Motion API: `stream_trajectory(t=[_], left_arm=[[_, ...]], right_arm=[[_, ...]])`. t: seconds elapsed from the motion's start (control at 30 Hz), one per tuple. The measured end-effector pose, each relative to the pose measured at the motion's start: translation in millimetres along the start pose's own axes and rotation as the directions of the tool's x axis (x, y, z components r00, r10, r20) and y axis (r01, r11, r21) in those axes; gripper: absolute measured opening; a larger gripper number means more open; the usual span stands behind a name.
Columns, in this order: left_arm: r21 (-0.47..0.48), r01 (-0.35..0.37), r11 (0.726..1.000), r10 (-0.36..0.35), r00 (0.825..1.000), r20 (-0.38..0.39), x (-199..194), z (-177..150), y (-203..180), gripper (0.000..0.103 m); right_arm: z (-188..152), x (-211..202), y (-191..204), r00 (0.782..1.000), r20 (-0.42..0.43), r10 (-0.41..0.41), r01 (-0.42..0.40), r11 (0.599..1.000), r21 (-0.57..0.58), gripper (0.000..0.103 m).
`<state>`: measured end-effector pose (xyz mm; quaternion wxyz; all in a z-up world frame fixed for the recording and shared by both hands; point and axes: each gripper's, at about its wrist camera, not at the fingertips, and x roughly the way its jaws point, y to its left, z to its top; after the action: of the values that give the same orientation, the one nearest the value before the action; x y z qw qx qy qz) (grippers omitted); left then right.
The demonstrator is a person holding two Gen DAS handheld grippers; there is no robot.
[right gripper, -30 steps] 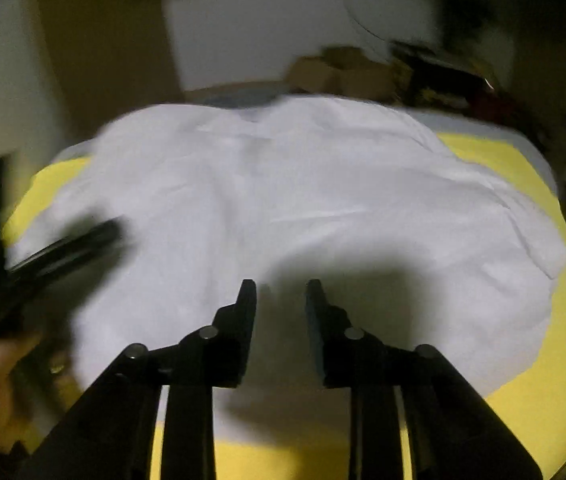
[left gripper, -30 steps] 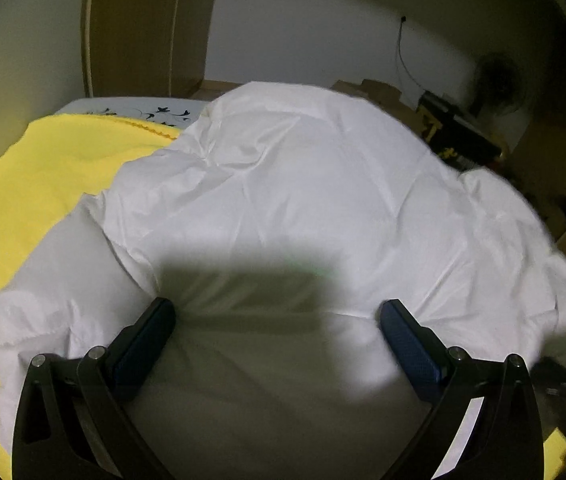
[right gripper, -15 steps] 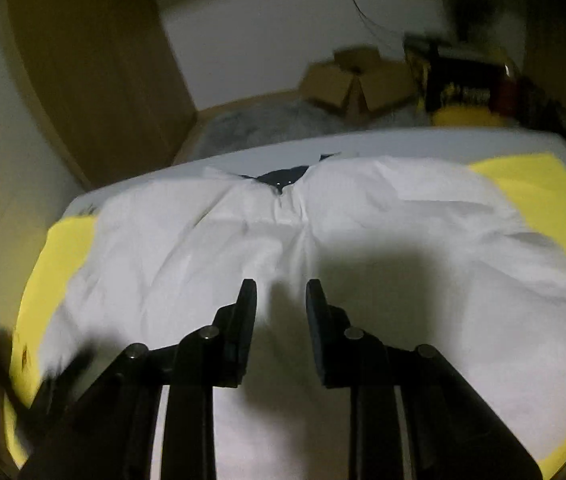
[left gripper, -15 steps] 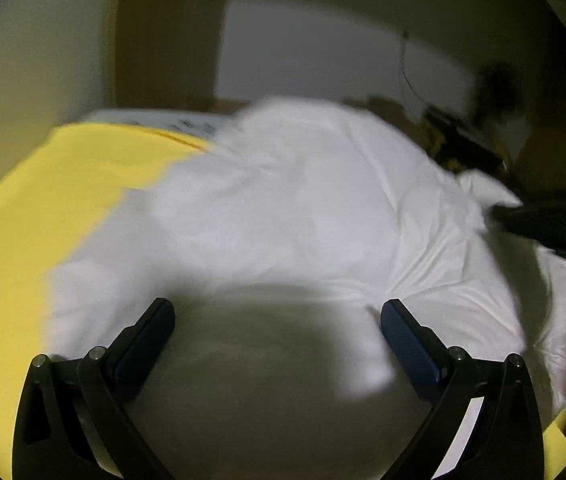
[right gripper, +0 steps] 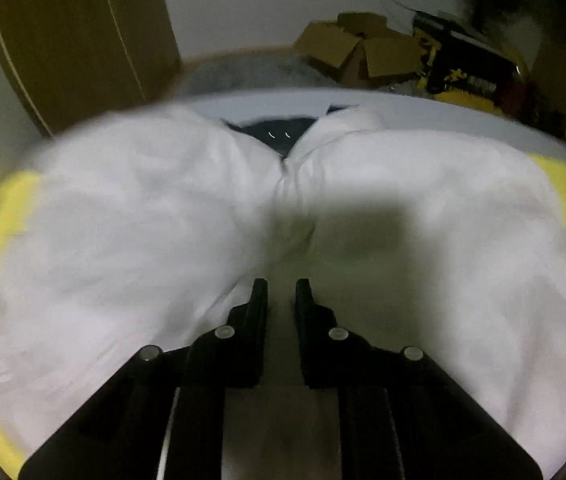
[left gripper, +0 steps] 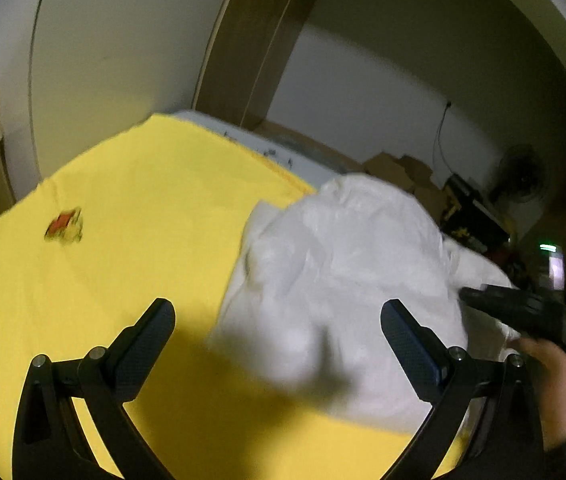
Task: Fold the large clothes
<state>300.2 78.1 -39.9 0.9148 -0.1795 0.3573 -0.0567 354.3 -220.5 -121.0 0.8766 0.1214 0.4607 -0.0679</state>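
I see yellow sheet over bed, small red-yellow item at its nine o'clock. Cardboard boxes on floor at one o'clock, fan beyond, brown door at twelve.

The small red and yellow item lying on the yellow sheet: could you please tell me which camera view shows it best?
The left wrist view: only there does the small red and yellow item appear, lying alone on the yellow sheet, left of the white garment, though blurred. In the right wrist view the garment fills the frame and the item is not visible.
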Motion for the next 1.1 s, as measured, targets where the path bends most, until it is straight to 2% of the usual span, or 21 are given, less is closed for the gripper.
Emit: stream_trajectory(t=[0.03,0.07,0.13,0.17,0.27,0.3,0.33,0.4,0.43,0.47,0.5,0.53,0.63,0.7,0.77,0.83,0.87,0.9,0.93,1.0,1.1], left_arm=[[-0.016,-0.002,1.000,0.002,1.000,-0.014,-0.5,-4.6,3.8,0.103],[-0.030,-0.003,1.000,0.002,1.000,-0.024,-2.1,-9.7,5.0,0.103],[-0.047,0.009,0.999,-0.010,0.999,-0.035,-4.6,-17.7,7.9,0.103],[-0.041,0.008,0.999,-0.010,0.999,-0.042,-5.6,-22.0,7.8,0.103],[0.015,0.030,0.999,-0.029,0.998,-0.049,-18.6,-35.2,3.6,0.103],[0.032,0.034,0.999,-0.032,0.998,-0.051,-24.8,-39.9,3.9,0.103],[0.046,0.042,0.998,-0.039,0.998,-0.054,-32.4,-45.3,7.0,0.103],[0.042,0.044,0.998,-0.042,0.998,-0.044,-44.4,-53.0,16.8,0.103],[0.022,0.030,0.999,-0.029,0.999,-0.041,-48.5,-55.6,23.9,0.103],[-0.005,0.026,1.000,-0.027,0.999,-0.044,-50.6,-57.1,30.0,0.103],[-0.028,0.041,0.999,-0.042,0.998,-0.051,-51.5,-58.1,33.8,0.103],[-0.040,0.056,0.998,-0.059,0.997,-0.058,-52.3,-58.8,35.6,0.103],[-0.026,0.071,0.997,-0.073,0.995,-0.069,-58.6,-64.6,38.6,0.103],[-0.015,0.066,0.998,-0.067,0.995,-0.071,-60.8,-69.7,40.4,0.103],[-0.030,0.078,0.997,-0.080,0.993,-0.091,-58.2,-72.5,43.5,0.103],[-0.041,0.094,0.995,-0.098,0.989,-0.112,-56.3,-75.8,45.5,0.103],[-0.038,0.095,0.995,-0.099,0.988,-0.117,-56.8,-77.8,46.1,0.103],[-0.028,0.090,0.996,-0.093,0.988,-0.121,-58.3,-80.2,46.0,0.103],[-0.020,0.089,0.996,-0.091,0.988,-0.122,-59.6,-81.9,46.0,0.103],[-0.008,0.098,0.995,-0.098,0.988,-0.119,-64.4,-85.3,45.5,0.103],[0.018,0.101,0.995,-0.099,0.989,-0.108,-74.8,-91.1,44.9,0.103]], right_arm=[[-20.2,-14.3,4.6,1.000,-0.015,0.019,-0.020,1.000,-0.013,0.030],[-38.4,-16.8,9.2,0.999,-0.039,0.025,-0.026,1.000,-0.016,0.036],[-62.2,1.2,5.3,0.988,-0.142,0.063,-0.063,0.998,0.009,0.036],[-68.0,16.1,-1.1,0.987,-0.149,0.065,-0.065,0.998,0.006,0.033],[-64.6,20.8,-3.8,0.986,-0.155,0.064,-0.064,0.998,0.007,0.029],[-62.7,14.5,-6.5,0.984,-0.163,0.075,-0.071,0.997,0.034,0.022],[-67.1,3.8,-6.6,0.984,-0.156,0.085,-0.079,0.996,0.043,0.005],[-81.2,-24.8,1.5,0.996,-0.082,0.032,-0.035,0.999,-0.031,0.004],[-90.9,-26.8,4.6,0.996,-0.084,0.010,-0.014,0.999,-0.049,0.004],[-103.5,-16.4,6.7,0.990,-0.142,0.016,-0.023,0.999,-0.046,0.003],[-111.9,-0.7,6.8,0.988,-0.156,0.008,-0.018,0.998,-0.061,0.002],[-112.2,1.0,7.9,0.993,-0.122,0.007,-0.017,0.997,-0.079,0.000],[-110.7,-14.9,9.0,0.989,-0.145,0.020,-0.025,0.999,-0.029,0.000],[-119.4,-22.7,20.1,0.993,-0.122,-0.004,-0.007,0.996,-0.093,0.000],[-127.9,-4.5,27.0,0.987,-0.157,-0.025,0.003,0.990,-0.140,0.000],[-120.9,-5.7,33.3,0.980,-0.195,-0.039,0.011,0.990,-0.143,0.000],[-109.5,-11.9,35.9,0.977,-0.213,-0.006,-0.019,0.993,-0.117,0.000],[-91.0,-22.0,39.9,0.985,-0.170,0.016,-0.035,0.993,-0.111,0.000],[-66.1,-35.5,45.0,0.997,-0.078,-0.011,0.002,0.993,-0.120,0.000],[-20.6,-38.6,44.0,0.999,0.031,-0.036,0.038,0.996,-0.076,0.000],[38.2,2.2,34.9,0.999,0.041,-0.032,0.031,0.999,0.031,0.000]])
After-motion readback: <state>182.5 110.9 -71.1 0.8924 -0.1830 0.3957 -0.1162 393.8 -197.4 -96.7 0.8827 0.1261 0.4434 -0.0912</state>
